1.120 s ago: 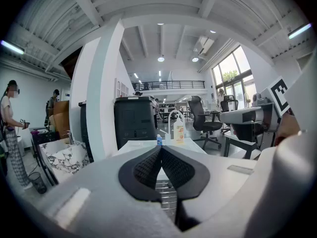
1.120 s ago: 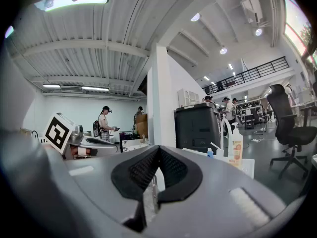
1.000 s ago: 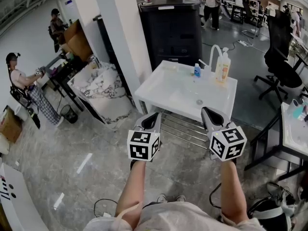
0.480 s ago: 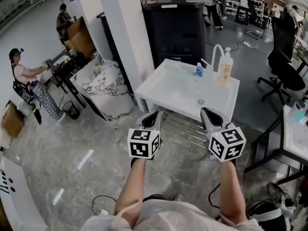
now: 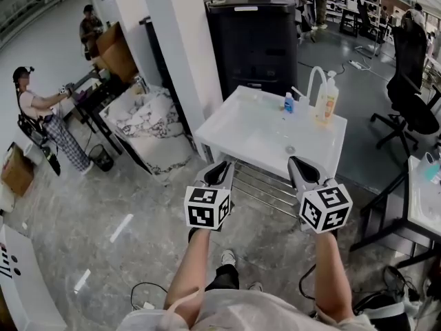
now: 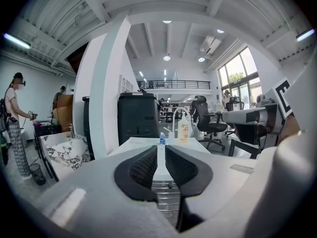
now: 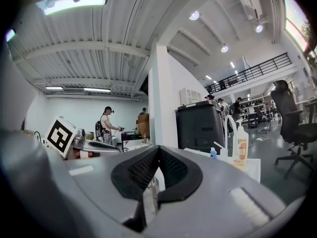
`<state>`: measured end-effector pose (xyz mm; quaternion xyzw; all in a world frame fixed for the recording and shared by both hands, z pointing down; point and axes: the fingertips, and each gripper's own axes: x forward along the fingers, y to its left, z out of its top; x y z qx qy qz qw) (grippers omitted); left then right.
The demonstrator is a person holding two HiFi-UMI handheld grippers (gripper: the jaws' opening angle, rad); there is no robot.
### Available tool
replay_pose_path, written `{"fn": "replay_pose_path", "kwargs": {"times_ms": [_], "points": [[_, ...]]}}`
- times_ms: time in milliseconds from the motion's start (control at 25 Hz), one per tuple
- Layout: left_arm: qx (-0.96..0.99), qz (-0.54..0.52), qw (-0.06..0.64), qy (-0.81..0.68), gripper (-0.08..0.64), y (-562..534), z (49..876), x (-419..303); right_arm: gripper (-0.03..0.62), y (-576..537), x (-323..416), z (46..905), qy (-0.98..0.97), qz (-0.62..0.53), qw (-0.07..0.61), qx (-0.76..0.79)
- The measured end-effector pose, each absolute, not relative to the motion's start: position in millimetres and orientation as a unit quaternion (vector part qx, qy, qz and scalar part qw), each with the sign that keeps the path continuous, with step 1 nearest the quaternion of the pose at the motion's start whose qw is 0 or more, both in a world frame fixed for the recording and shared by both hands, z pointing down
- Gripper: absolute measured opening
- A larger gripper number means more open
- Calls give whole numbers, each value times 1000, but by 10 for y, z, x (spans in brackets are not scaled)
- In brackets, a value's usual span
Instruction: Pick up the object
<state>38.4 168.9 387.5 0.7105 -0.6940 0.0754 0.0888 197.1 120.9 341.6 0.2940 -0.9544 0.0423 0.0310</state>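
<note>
Hovering both claws short of a glossy white rectangular basin (image 5: 255, 133). Just been opening ribbed black pads (image 6: 143, 167) of left gripper (image 6: 160, 151) to a narrow slit, nothing between; holding right gripper (image 7: 158, 151) tip to tip, empty. Sighting small blue bottle (image 6: 162, 139) straight ahead of left slit, near tall pump bottle (image 5: 326, 102).

white sink (image 5: 238, 126), blue bottle (image 5: 289, 103), black cabinet (image 5: 255, 43)

Office chair (image 5: 411, 61) cut by right edge, blue bottle (image 5: 289, 104) label unreadable
</note>
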Motion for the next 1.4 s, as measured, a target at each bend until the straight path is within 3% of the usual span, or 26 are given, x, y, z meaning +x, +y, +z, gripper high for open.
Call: {"fn": "replay_pose_path", "kwargs": {"times_ms": [1400], "points": [[770,67,93,-628,169,-303,4025,-1266,3,-435,486,3518,-920,48,48,386]]}}
